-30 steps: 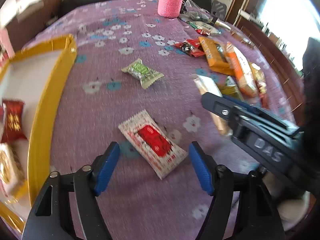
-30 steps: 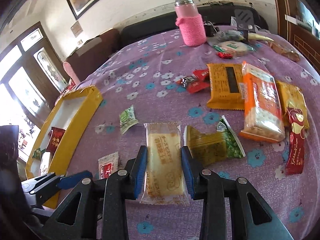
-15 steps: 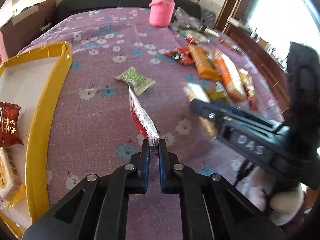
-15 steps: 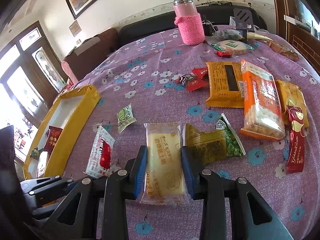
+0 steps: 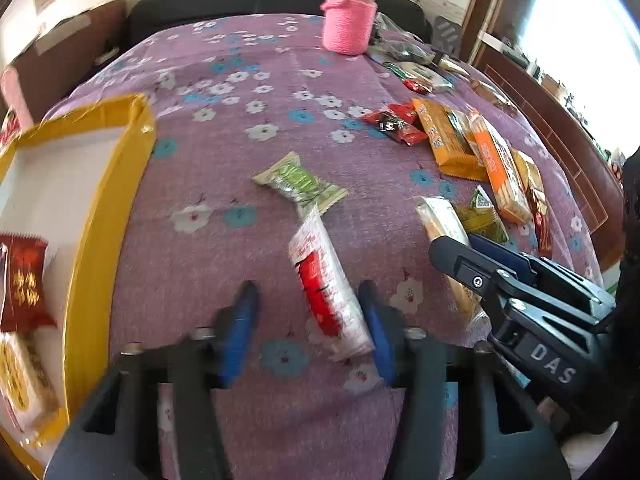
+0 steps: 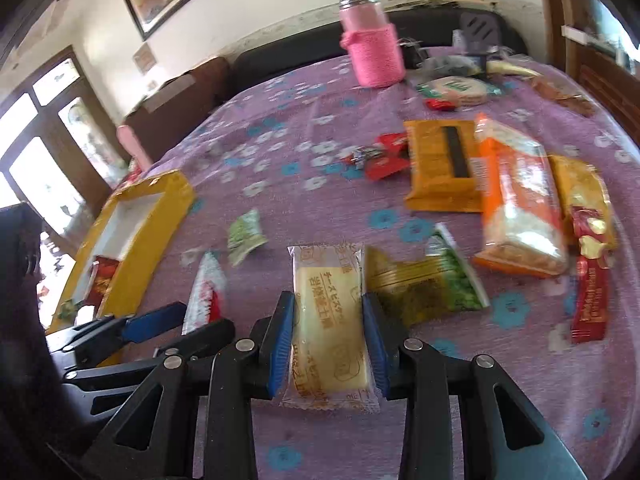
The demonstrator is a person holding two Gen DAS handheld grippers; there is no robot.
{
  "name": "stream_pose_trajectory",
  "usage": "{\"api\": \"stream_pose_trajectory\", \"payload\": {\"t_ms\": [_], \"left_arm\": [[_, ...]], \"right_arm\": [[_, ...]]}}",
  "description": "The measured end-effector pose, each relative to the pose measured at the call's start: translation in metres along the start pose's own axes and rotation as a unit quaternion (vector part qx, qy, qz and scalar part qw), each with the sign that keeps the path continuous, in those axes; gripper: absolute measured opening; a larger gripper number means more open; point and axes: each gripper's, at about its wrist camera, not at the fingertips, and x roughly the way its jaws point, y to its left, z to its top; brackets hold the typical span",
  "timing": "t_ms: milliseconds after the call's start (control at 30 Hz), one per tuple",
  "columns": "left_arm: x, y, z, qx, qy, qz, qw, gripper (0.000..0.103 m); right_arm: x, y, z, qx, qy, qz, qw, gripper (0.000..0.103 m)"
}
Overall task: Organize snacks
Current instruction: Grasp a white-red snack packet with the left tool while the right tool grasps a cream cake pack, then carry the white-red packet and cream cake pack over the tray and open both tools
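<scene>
Blue rubber pads line my left hand-held gripper, and its jaws are opening. Between them is the slim red-and-white crinkled plastic snack packet, its near end just beside the right pad and the left pad well clear of it. A second ago this packet lay flat between spread jaws. Half a second ago the pads were pinched on its near end and it stood up on edge. Now it is down on the cloth again, turned lengthwise and away from me. I read that as a failed or abandoned pinch: the packet is free on the worktop, not in the tray, and will need a fresh grasp.

My right hand-held gripper has not changed. It is part closed, with both pads against the long sides of the pale yellow, glossy, flat rectangular biscuit packet at the near middle of the worktop.

Farther out, a small green-and-white twist-end sachet lies just beyond the red packet. To the left stands the yellow cardboard tray with a white floor, holding a dark red foil packet. On the right lie orange and mustard film packs, stiff and boxy. The purple woven cloth with a flower print looks soft and slightly grippy. At the far edge stands a pink bottle in a knitted sleeve.
</scene>
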Motion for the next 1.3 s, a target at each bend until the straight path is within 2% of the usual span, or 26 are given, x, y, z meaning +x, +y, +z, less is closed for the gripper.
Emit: {"api": "stream_pose_trajectory", "payload": {"t_ms": [67, 233, 367, 500, 600, 733, 867, 1000, 1133, 1300], "left_arm": [[0.001, 0.0, 0.0, 0.001, -0.004, 0.004, 1.0, 0.01], [-0.007, 0.013, -0.003, -0.03, -0.018, -0.016, 0.9993, 0.009], [-0.028, 0.028, -0.007, -0.055, -0.034, -0.032, 0.9974, 0.009], [-0.067, 0.055, -0.016, -0.081, -0.066, -0.046, 0.9935, 0.009], [-0.097, 0.086, -0.025, -0.1, -0.093, -0.033, 0.9901, 0.01], [-0.131, 0.138, -0.041, -0.13, -0.118, 0.021, 0.9842, 0.01], [-0.139, 0.188, -0.056, -0.166, -0.12, 0.061, 0.977, 0.01], [-0.127, 0.223, -0.07, -0.198, -0.104, 0.07, 0.9721, 0.01], [-0.113, 0.236, -0.075, -0.206, -0.09, 0.068, 0.9719, 0.01], [-0.105, 0.245, -0.078, -0.206, -0.083, 0.075, 0.9721, 0.01]], "right_arm": [[0.0, -0.004, 0.001, 0.013, 0.003, 0.017, 1.0, 0.035], [0.002, 0.0, 0.0, 0.004, 0.004, 0.012, 1.0, 0.035], [0.002, 0.0, 0.0, 0.002, 0.001, 0.015, 1.0, 0.035], [0.001, 0.004, -0.002, -0.004, -0.006, 0.021, 1.0, 0.035], [-0.001, 0.009, -0.003, -0.013, -0.013, 0.021, 1.0, 0.035], [-0.007, 0.023, 0.002, -0.022, -0.016, 0.029, 0.999, 0.035], [-0.017, 0.057, 0.01, -0.028, -0.004, 0.078, 0.997, 0.035], [-0.013, 0.112, 0.016, -0.057, 0.023, 0.127, 0.99, 0.034], [0.003, 0.17, 0.012, -0.089, 0.062, 0.164, 0.981, 0.034], [0.028, 0.229, -0.006, -0.136, 0.102, 0.164, 0.972, 0.034]]}}
